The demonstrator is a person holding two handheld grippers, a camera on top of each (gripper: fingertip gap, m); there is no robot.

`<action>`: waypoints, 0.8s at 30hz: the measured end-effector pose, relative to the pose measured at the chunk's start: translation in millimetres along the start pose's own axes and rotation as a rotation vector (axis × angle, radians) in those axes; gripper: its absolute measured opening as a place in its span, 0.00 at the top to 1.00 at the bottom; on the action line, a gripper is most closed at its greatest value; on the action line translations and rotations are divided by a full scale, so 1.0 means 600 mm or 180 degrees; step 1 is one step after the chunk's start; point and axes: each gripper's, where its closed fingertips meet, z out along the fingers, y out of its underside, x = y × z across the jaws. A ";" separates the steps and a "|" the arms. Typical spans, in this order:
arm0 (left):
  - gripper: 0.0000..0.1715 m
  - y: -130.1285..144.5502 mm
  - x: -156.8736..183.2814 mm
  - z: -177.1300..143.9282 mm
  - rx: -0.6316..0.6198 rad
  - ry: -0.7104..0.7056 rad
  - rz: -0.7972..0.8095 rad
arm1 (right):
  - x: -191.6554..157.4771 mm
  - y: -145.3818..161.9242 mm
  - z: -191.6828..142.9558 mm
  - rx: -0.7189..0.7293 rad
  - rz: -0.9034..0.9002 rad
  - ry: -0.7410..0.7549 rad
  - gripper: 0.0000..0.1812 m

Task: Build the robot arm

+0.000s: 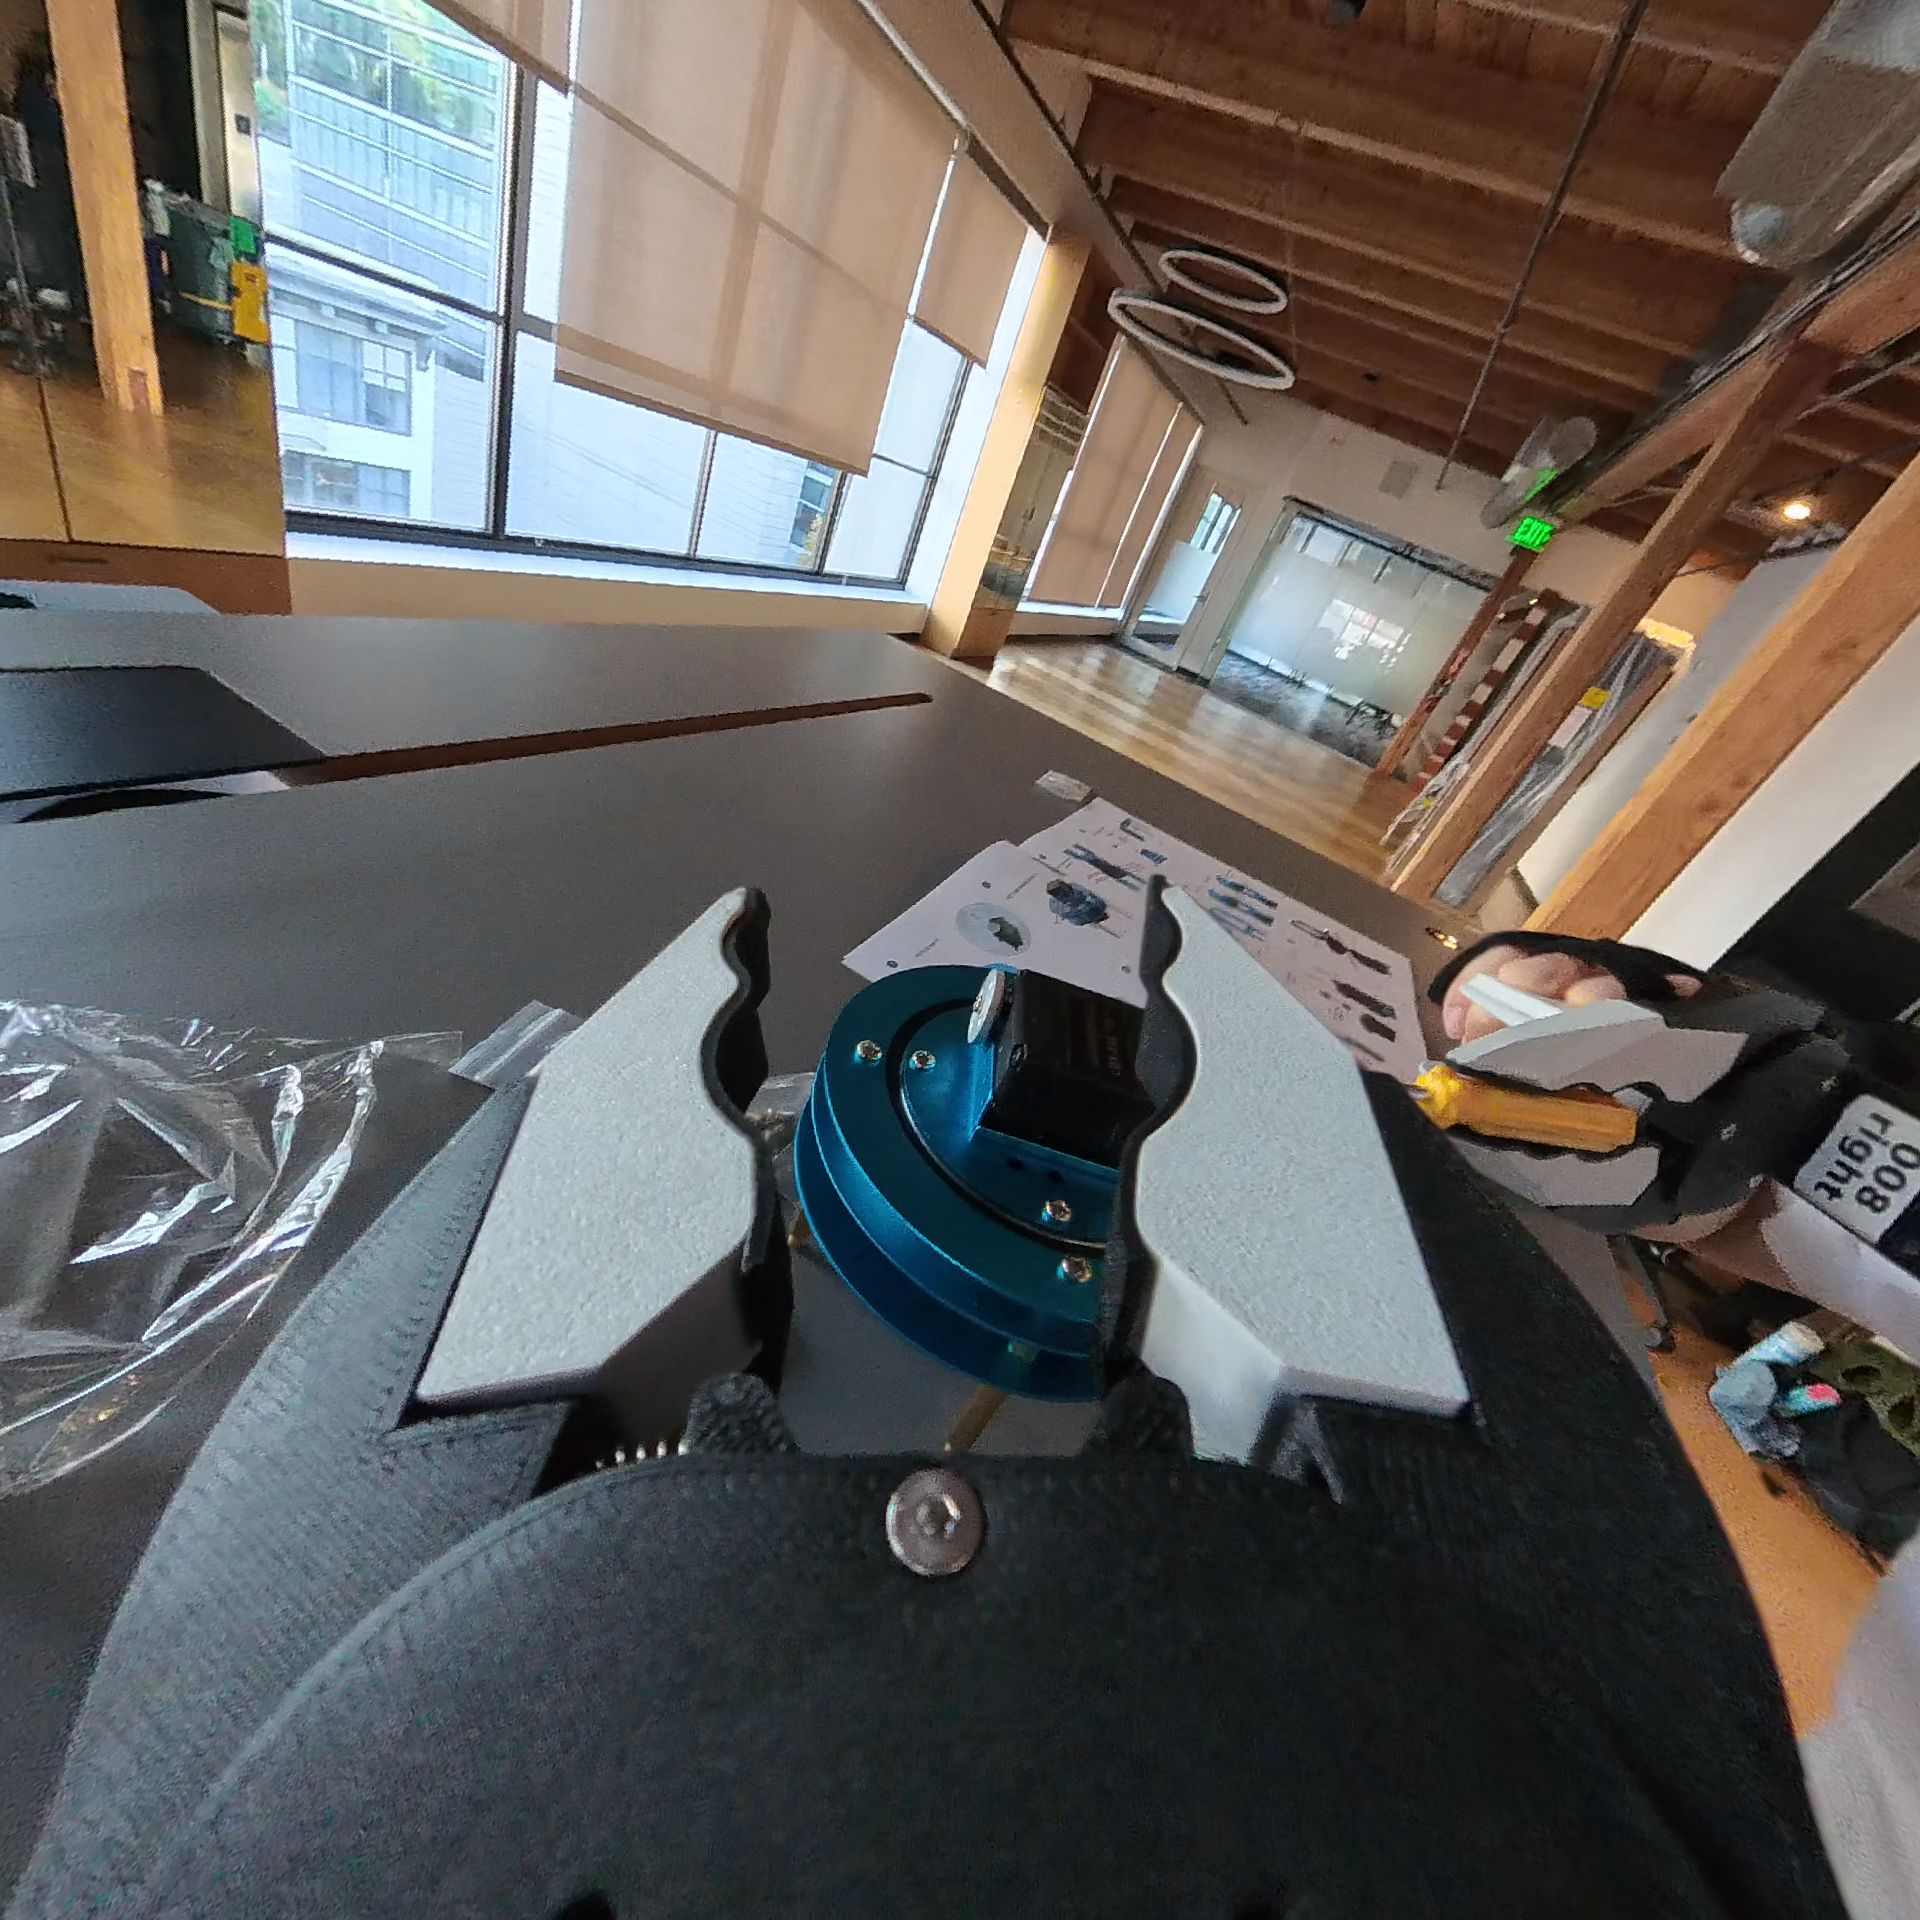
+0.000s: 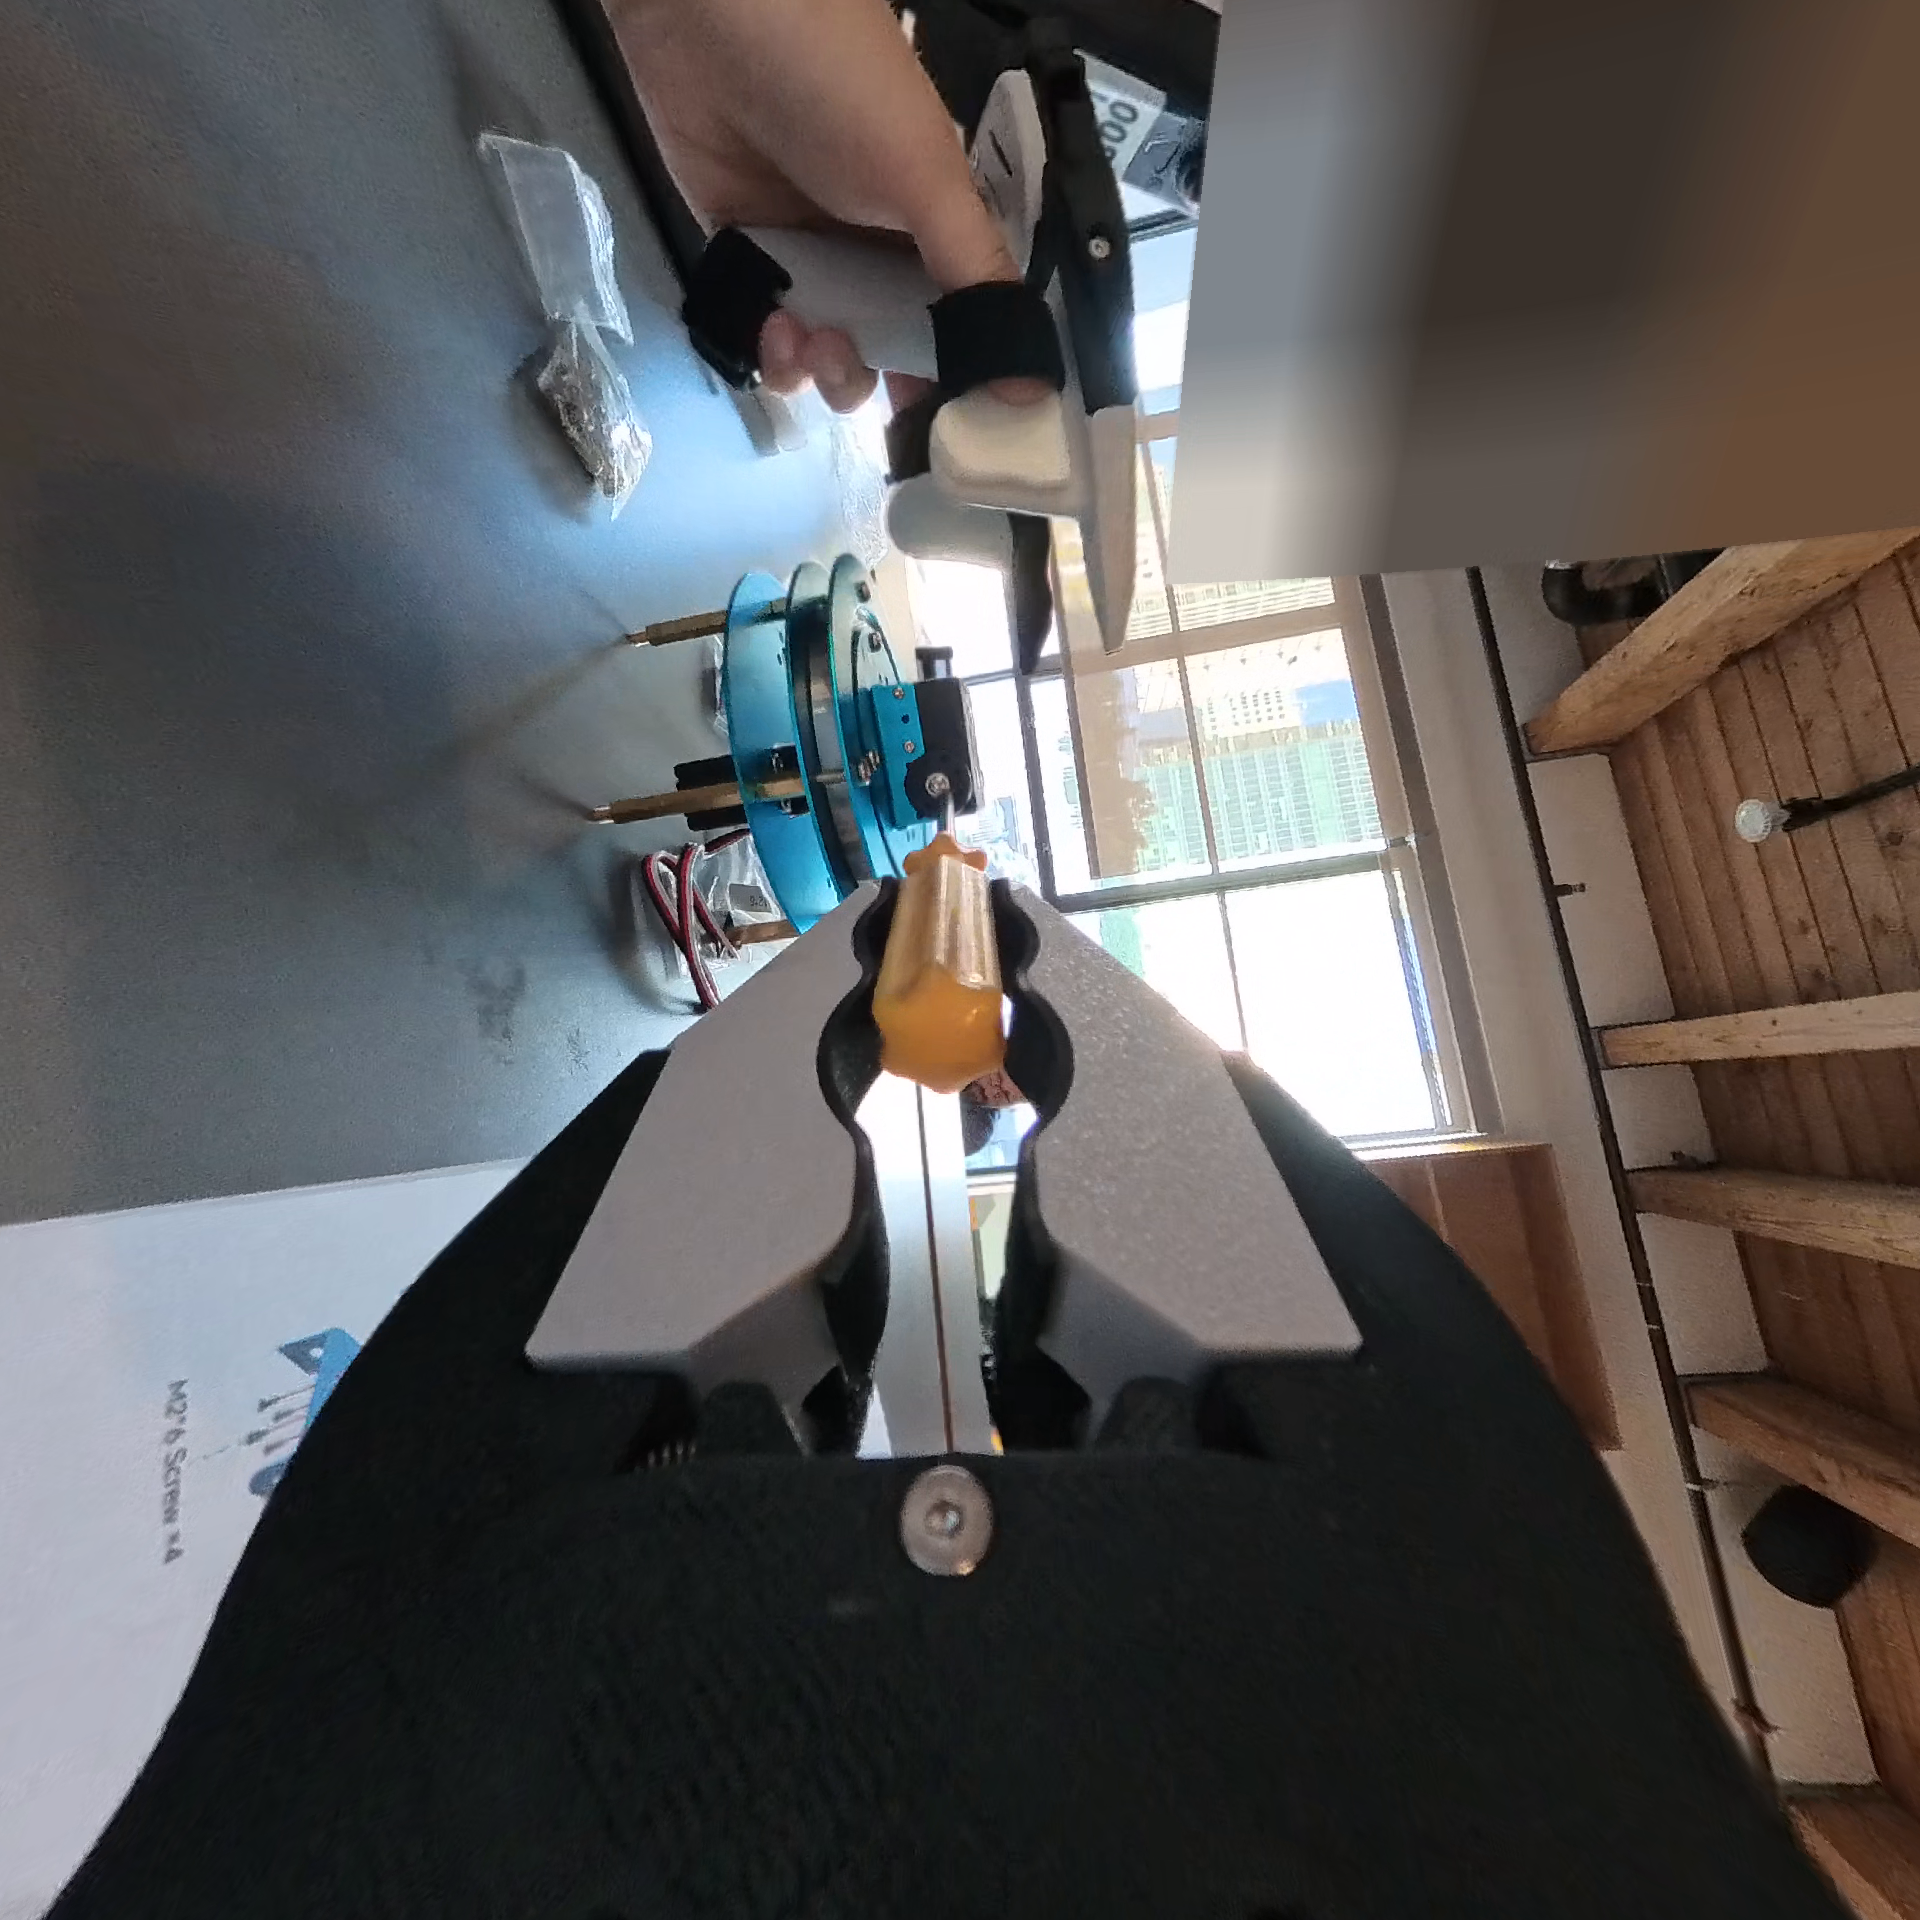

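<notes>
On a dark tabletop [image 1: 468,862] in a timber-ceilinged loft, the left gripper [image 1: 961,1039] has its fingers spread around a blue round servo base [image 1: 935,1174], apparently steadying it. The right gripper [image 2: 940,966] pinches a yellow-handled screwdriver [image 2: 940,987], whose tip just beyond its fingertips meets a screw [image 2: 938,781] on the black servo [image 2: 961,743].

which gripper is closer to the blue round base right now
Left. The left gripper has its fingers on either side of the blue round base. The right gripper stays back, reaching it only through the screwdriver it holds.

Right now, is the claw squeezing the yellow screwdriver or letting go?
Squeezing. The right gripper has both fingers pressed against the yellow screwdriver.
</notes>
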 end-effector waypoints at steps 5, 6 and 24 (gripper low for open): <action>0.59 -0.011 0.012 -0.007 0.0048 0.0015 0.0148 | 0.015 -0.032 -0.009 0.0055 0.0001 0.0135 0.91; 0.59 -0.015 0.016 -0.008 0.0096 0.0035 0.0145 | 0.021 -0.036 -0.011 0.0018 0.0017 0.0177 0.91; 0.62 -0.012 0.041 -0.015 0.0008 0.0457 0.0349 | 0.004 -0.036 -0.006 -0.0065 0.0140 0.0062 0.92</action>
